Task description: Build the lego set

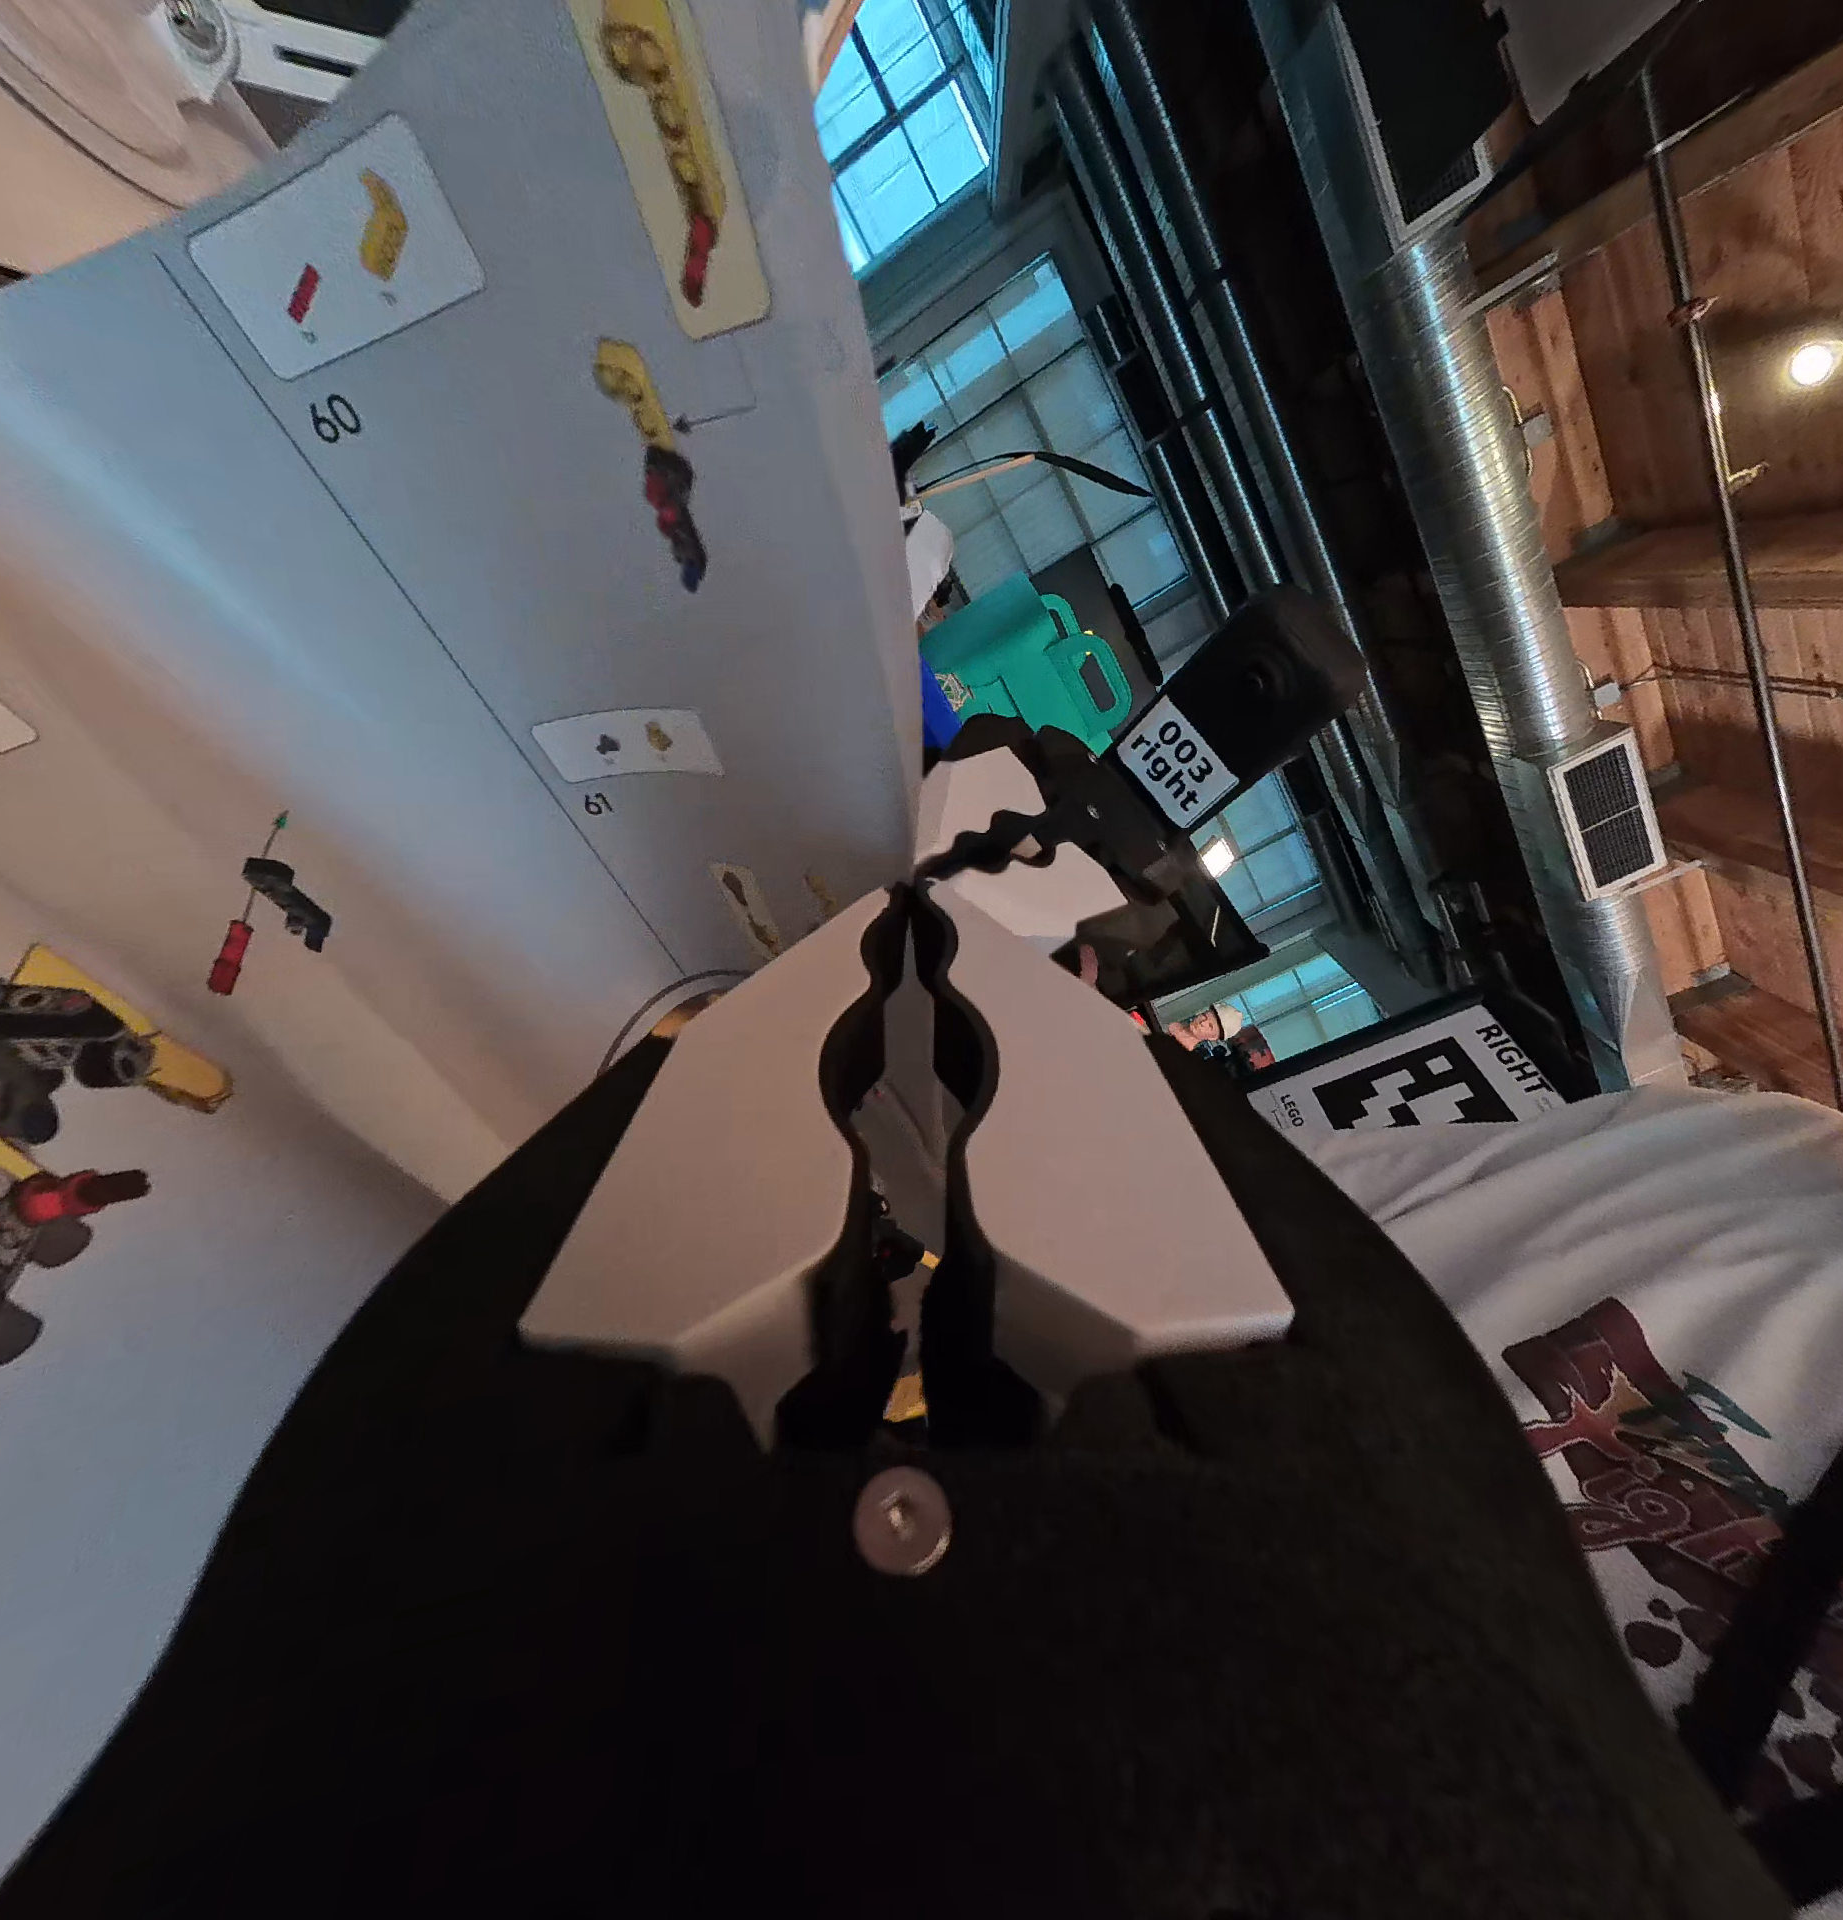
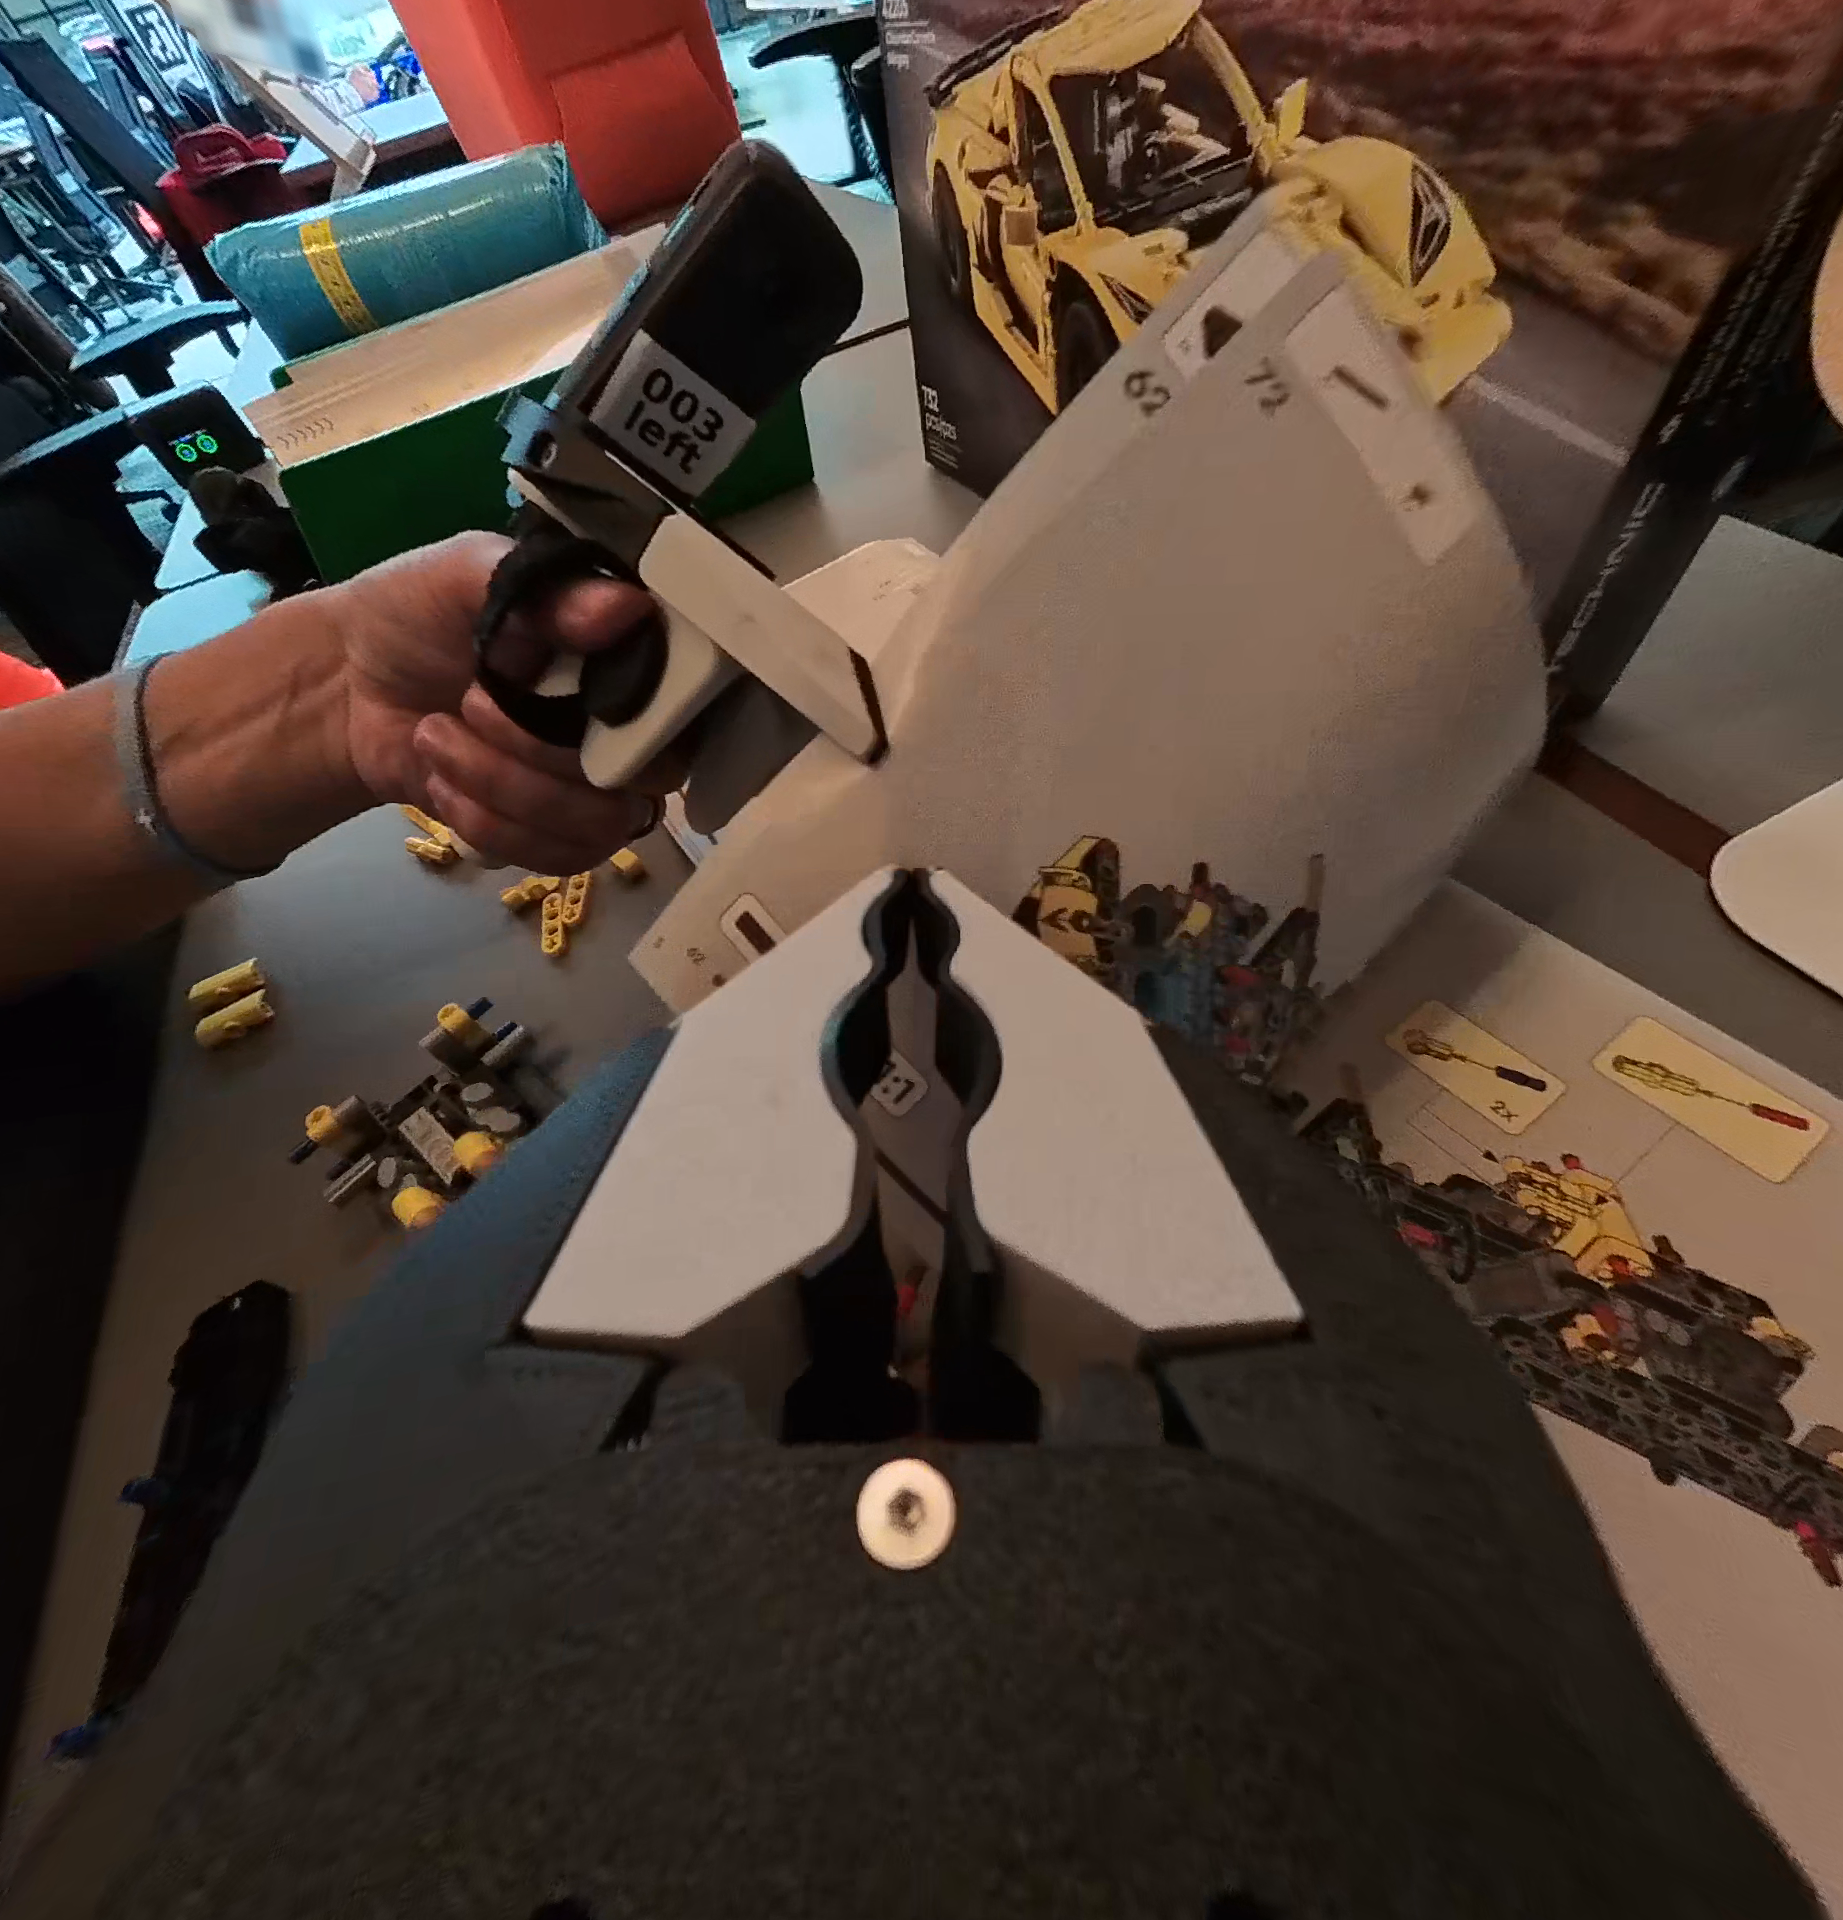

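The instruction booklet lies open on the table point(image 2: 273, 935), with one page point(image 2: 1156, 675) lifted and curled upright. My left gripper point(image 1: 910, 914) is shut on that page's point(image 1: 481, 623) edge. It also shows in the right wrist view point(image 2: 870, 743), held by a hand point(image 2: 377, 707). My right gripper point(image 2: 912, 883) is shut, its tips on the same page close to the left one's. It shows in the left wrist view point(image 1: 932, 868) too. A small grey, black and yellow lego assembly point(image 2: 429, 1132) lies on the table to the left.
Loose yellow pieces point(image 2: 558, 899) and two yellow connectors point(image 2: 231, 1003) lie near the hand. The set's box point(image 2: 1156, 208) with a yellow car stands behind the booklet. A green box point(image 2: 397, 457) stands far left, a black part point(image 2: 210, 1455) near left, a white object point(image 2: 1810, 883) at right. Only a small space, under 4 cm, lies between the two pairs of fingers.
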`<state>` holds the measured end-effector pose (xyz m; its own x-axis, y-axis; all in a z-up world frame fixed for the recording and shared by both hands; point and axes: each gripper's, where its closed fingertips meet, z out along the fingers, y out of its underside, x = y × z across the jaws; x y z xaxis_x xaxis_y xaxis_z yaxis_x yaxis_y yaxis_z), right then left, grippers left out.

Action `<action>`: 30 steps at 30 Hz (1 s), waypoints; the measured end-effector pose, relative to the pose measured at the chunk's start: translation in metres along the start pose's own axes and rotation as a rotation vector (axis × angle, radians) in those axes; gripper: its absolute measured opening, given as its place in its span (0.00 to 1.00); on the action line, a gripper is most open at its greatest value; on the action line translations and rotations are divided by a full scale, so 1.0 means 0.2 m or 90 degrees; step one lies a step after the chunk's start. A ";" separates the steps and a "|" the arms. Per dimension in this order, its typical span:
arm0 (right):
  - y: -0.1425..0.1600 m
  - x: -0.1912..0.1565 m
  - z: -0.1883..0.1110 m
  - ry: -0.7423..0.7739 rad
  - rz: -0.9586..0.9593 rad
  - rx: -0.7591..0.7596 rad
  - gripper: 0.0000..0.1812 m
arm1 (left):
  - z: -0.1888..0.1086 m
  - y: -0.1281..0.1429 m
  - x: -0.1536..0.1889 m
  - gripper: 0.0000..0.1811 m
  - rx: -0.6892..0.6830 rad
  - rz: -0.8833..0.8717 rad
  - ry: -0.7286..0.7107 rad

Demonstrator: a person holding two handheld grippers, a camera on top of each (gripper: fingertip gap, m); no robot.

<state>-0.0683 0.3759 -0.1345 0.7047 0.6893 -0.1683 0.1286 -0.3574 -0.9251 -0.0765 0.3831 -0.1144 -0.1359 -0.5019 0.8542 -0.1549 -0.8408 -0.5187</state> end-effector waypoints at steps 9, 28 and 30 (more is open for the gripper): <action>0.02 -0.06 0.00 -0.049 0.031 -0.035 0.45 | 0.03 0.01 0.03 0.00 0.001 0.005 0.018; -0.02 -0.06 -0.03 -0.135 0.128 0.029 0.22 | 0.06 0.02 0.01 0.00 -0.001 0.001 0.022; -0.01 -0.03 -0.02 -0.108 0.125 0.021 0.22 | 0.07 0.03 0.02 0.00 -0.006 0.001 0.028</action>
<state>-0.0706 0.3696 -0.1304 0.5868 0.7054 -0.3976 -0.0234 -0.4760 -0.8791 -0.0641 0.3739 -0.1140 -0.1789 -0.4939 0.8510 -0.1632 -0.8380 -0.5207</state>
